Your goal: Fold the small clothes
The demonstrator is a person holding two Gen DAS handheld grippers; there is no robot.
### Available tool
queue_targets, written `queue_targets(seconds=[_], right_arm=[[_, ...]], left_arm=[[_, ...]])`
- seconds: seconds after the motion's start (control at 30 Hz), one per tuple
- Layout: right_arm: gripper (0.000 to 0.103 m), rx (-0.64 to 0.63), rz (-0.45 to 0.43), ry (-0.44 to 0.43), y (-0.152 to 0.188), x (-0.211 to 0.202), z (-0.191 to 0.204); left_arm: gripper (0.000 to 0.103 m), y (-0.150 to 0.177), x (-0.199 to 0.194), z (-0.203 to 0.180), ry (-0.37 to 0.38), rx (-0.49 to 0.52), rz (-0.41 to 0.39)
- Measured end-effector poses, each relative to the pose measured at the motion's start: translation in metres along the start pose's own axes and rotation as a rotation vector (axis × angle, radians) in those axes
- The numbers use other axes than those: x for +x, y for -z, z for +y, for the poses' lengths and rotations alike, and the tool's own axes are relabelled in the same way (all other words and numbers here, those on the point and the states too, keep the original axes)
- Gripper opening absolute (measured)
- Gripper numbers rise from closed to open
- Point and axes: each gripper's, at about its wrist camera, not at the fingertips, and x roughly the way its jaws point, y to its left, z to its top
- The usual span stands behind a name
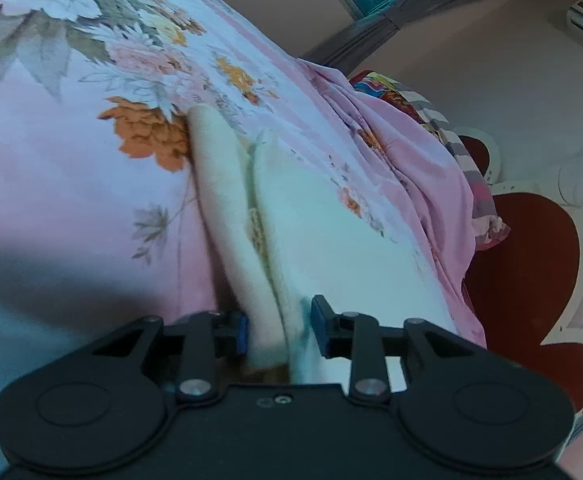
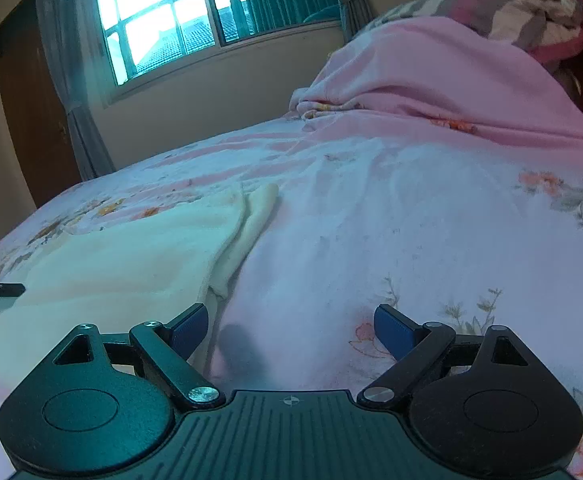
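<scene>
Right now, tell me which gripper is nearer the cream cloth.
Left. The left gripper has the cream cloth between its jaws; the right gripper hangs open over the floral bedsheet, beside the cloth's edge.

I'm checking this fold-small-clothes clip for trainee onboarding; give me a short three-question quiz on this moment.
1. True or false: the right gripper is clamped on the cream fleece garment.
2. What lies between the left gripper's blue pads?
3. The garment rests on: A) a wooden table B) a pink floral bedsheet C) a red rug.

Key: 1 false, its jaws stand wide over bare sheet. 2 a bunched fold of the cream garment. 3 B.
</scene>
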Motion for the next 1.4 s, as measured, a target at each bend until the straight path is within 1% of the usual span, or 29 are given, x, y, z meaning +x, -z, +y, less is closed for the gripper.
queue_targets(seconds=[0.03, 0.07, 0.1, 0.2, 0.3, 0.37, 0.4, 0.47, 0.5, 0.57, 0.67, 0.73, 0.77, 0.8, 0.83, 0.87, 0.9, 0.93, 0.97, 1.0, 1.07, 1.1, 1.17, 1.2, 1.27, 1.3, 1.33, 1.37, 1.4], right_arm=[[0.09, 0.01, 0.001, 0.001, 0.0, 0.0, -0.002], [0.09, 0.019, 0.002, 0.003, 0.0, 0.001, -0.003], [0.09, 0.028, 0.003, 0.003, -0.001, 0.0, -0.004], [0.09, 0.063, -0.012, 0.02, -0.006, -0.007, -0.008], [0.09, 0.072, -0.059, 0.075, -0.013, -0.026, -0.016], [0.09, 0.063, -0.08, 0.132, -0.015, -0.04, -0.025], [0.09, 0.064, -0.091, 0.143, -0.016, -0.049, -0.032], [0.09, 0.075, -0.101, 0.149, -0.015, -0.065, -0.045], [0.09, 0.077, -0.106, 0.157, -0.014, -0.075, -0.052], [0.09, 0.075, -0.114, 0.159, -0.011, -0.092, -0.065], [0.09, 0.085, -0.126, 0.159, -0.002, -0.117, -0.082], [0.09, 0.102, -0.131, 0.159, 0.006, -0.129, -0.093], [0.09, 0.113, -0.13, 0.165, 0.011, -0.133, -0.099], [0.09, 0.125, -0.121, 0.169, 0.017, -0.135, -0.105], [0.09, 0.144, -0.113, 0.172, 0.024, -0.138, -0.112], [0.09, 0.185, -0.112, 0.169, 0.034, -0.14, -0.121], [0.09, 0.227, -0.122, 0.154, 0.04, -0.142, -0.128], [0.09, 0.273, -0.147, 0.129, 0.043, -0.146, -0.136], [0.09, 0.308, -0.166, 0.12, 0.044, -0.149, -0.142], [0.09, 0.322, -0.17, 0.125, 0.044, -0.151, -0.144], [0.09, 0.318, -0.163, 0.128, 0.044, -0.15, -0.142], [0.09, 0.313, -0.162, 0.132, 0.044, -0.151, -0.141], [0.09, 0.305, -0.157, 0.137, 0.043, -0.151, -0.14], [0.09, 0.304, -0.152, 0.141, 0.042, -0.151, -0.139], [0.09, 0.289, -0.133, 0.163, 0.039, -0.147, -0.135], [0.09, 0.269, -0.123, 0.187, 0.035, -0.146, -0.129], [0.09, 0.243, -0.12, 0.197, 0.033, -0.143, -0.124], [0.09, 0.231, -0.121, 0.193, 0.03, -0.144, -0.114], [0.09, 0.241, -0.125, 0.183, 0.029, -0.142, -0.107]], left_arm=[[0.021, 0.0, 0.0, -0.004, -0.032, 0.025, 0.003], [0.015, -0.001, 0.004, -0.011, -0.064, 0.053, 0.006], [0.012, -0.001, 0.005, -0.018, -0.094, 0.065, 0.003], [0.01, -0.005, -0.001, -0.041, -0.153, 0.092, -0.013], [0.01, -0.014, -0.012, -0.079, -0.129, 0.134, -0.037], [0.01, -0.02, -0.01, -0.116, -0.135, 0.185, -0.045], [0.01, -0.024, -0.003, -0.138, -0.137, 0.21, -0.037], [0.01, -0.025, 0.016, -0.176, -0.139, 0.257, -0.014], [0.01, -0.024, 0.031, -0.199, -0.152, 0.292, 0.008], [0.01, -0.015, 0.059, -0.231, -0.179, 0.335, 0.036], [0.01, 0.009, 0.112, -0.268, -0.227, 0.396, 0.094], [0.013, 0.03, 0.151, -0.287, -0.276, 0.458, 0.145], [0.023, 0.042, 0.17, -0.293, -0.294, 0.473, 0.176], [0.039, 0.052, 0.184, -0.298, -0.296, 0.478, 0.198], [0.053, 0.064, 0.192, -0.303, -0.273, 0.493, 0.201], [0.081, 0.073, 0.195, -0.309, -0.234, 0.51, 0.185], [0.081, 0.078, 0.192, -0.313, -0.188, 0.512, 0.156], [0.082, 0.081, 0.186, -0.314, -0.128, 0.491, 0.133], [0.082, 0.08, 0.179, -0.312, -0.066, 0.453, 0.124], [0.082, 0.079, 0.169, -0.309, -0.024, 0.418, 0.113], [0.083, 0.076, 0.141, -0.3, 0.005, 0.377, 0.058], [0.083, 0.075, 0.12, -0.292, 0.004, 0.371, 0.024], [0.083, 0.076, 0.087, -0.275, -0.072, 0.369, -0.031], [0.083, 0.081, 0.065, -0.261, -0.121, 0.384, -0.058], [0.083, 0.092, 0.029, -0.235, -0.185, 0.389, -0.096], [0.083, 0.102, 0.013, -0.222, -0.224, 0.392, -0.103], [0.083, 0.111, -0.003, -0.207, -0.239, 0.383, -0.106], [0.083, 0.121, -0.017, -0.193, -0.248, 0.359, -0.111], [0.083, 0.132, -0.027, -0.179, -0.274, 0.339, -0.104]])
